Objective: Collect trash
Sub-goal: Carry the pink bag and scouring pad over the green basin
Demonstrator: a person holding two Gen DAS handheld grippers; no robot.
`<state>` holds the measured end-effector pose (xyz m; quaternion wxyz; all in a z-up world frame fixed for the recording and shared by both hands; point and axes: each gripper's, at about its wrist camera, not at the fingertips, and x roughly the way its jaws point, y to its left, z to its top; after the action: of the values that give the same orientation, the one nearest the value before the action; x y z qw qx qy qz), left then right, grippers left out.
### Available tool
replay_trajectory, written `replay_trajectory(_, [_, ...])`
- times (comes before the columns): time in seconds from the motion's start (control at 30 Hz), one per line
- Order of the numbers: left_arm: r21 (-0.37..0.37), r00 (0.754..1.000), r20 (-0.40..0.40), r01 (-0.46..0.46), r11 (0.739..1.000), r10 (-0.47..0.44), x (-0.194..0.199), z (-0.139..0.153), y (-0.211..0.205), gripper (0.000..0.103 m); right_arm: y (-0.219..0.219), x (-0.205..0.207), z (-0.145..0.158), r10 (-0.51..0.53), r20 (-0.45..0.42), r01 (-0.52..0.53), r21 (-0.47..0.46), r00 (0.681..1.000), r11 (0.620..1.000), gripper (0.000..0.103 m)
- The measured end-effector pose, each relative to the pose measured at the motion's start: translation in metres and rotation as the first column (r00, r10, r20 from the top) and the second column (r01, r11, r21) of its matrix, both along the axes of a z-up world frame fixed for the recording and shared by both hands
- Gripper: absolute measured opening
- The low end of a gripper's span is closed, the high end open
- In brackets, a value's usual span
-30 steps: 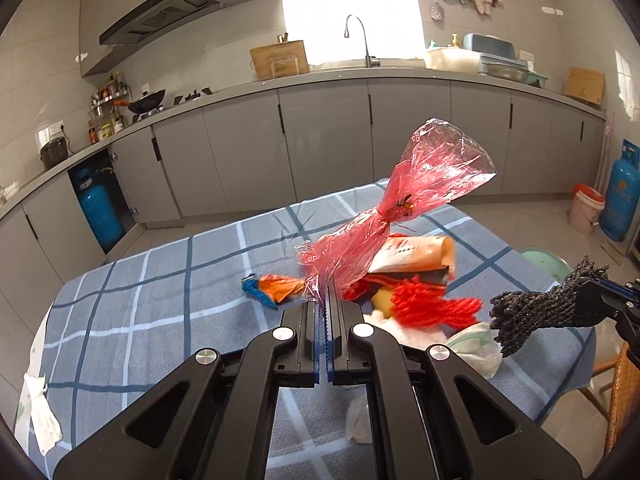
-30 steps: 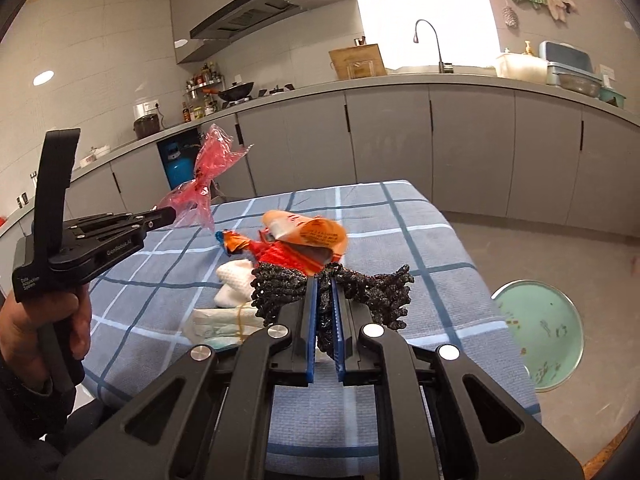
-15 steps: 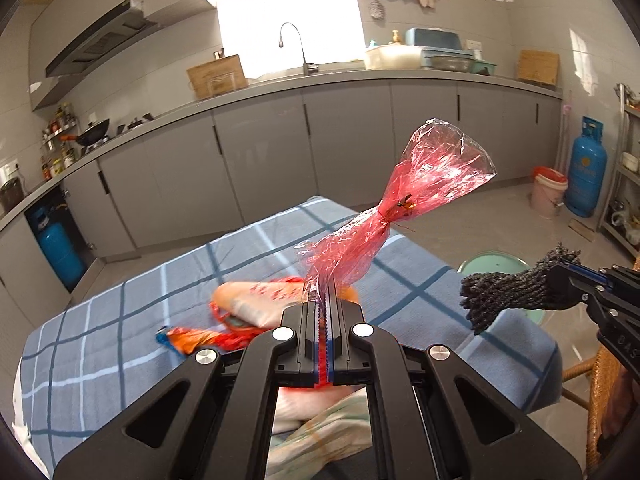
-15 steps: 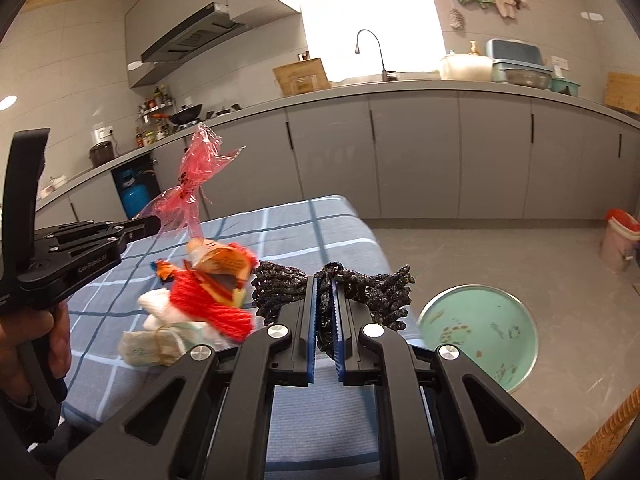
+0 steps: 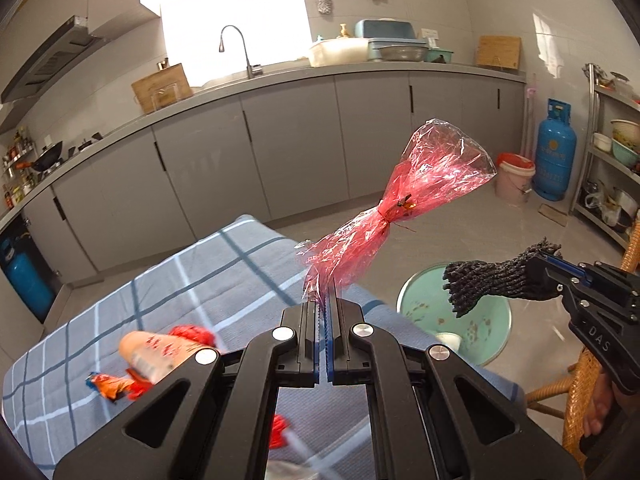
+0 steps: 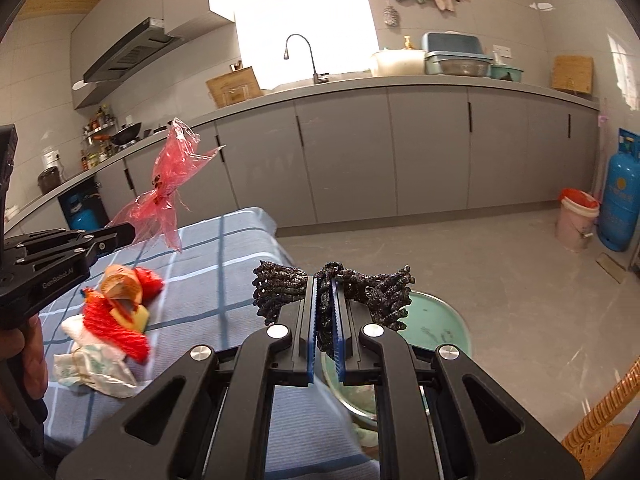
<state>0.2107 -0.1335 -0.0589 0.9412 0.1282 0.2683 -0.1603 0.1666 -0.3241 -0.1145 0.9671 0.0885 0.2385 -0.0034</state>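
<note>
Grey kitchen cabinets (image 5: pixel 296 152) run along the back wall under a bright window, with a blue gas cylinder (image 6: pixel 620 204) and a pink bucket (image 6: pixel 578 220) standing on the tiled floor at the right. Nearer the cameras is a table under a blue checked cloth (image 5: pixel 192 280), and just past its end a pale green bin (image 6: pixel 436 320) stands open on the floor.

The left gripper (image 5: pixel 325 300) has its jaws pressed together on the lower end of a red cellophane wrapper (image 5: pixel 400 208) — the wrapper is tied at its middle and flares out upward and to the right, held in the air beyond the table's edge. The right gripper (image 6: pixel 325 304) is clamped tight on a bundle of black mesh netting (image 6: pixel 372 288), which spills out on both sides of its fingers and hangs over the green bin.

More trash lies on the cloth — an orange tube (image 5: pixel 156 354), red mesh netting (image 6: pixel 114 332), a small orange-and-blue wrapper (image 5: pixel 108 386) and crumpled white tissue (image 6: pixel 96 368).
</note>
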Motion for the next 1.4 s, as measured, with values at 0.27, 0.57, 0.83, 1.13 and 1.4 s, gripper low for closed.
replay_trajectory(0.27, [-0.006,0.998,-0.035,0.056,0.998,-0.056,0.020,-0.010,-0.045,0.003,-0.038,0.017,-0.015,-0.075,-0.020,0.075,0.004,0.997,0.997,0.009])
replay_trajectory(0.57, [-0.004,0.991,-0.095,0.096,0.995,-0.096,0.046,-0.034,-0.090,0.003,-0.073,0.039,-0.037,-0.131,-0.052,0.131,0.005,0.990,0.991,0.009])
replay_trajectory(0.83, [0.010,0.982,-0.136,0.130,0.992,-0.127,0.062,-0.058,-0.125,0.003,-0.088,0.055,-0.055,-0.161,-0.080,0.162,0.001,0.984,0.987,0.010])
replay_trajectory(1.13, [0.026,0.973,-0.176,0.153,0.988,-0.147,0.079,-0.083,-0.141,0.019,-0.100,0.072,-0.072,-0.189,-0.114,0.189,-0.013,0.975,0.982,0.013])
replay_trajectory(1.4, [0.020,0.977,-0.177,0.127,0.992,-0.121,0.083,-0.090,-0.131,0.055,-0.110,0.076,-0.090,-0.214,-0.153,0.217,0.007,0.965,0.976,0.047])
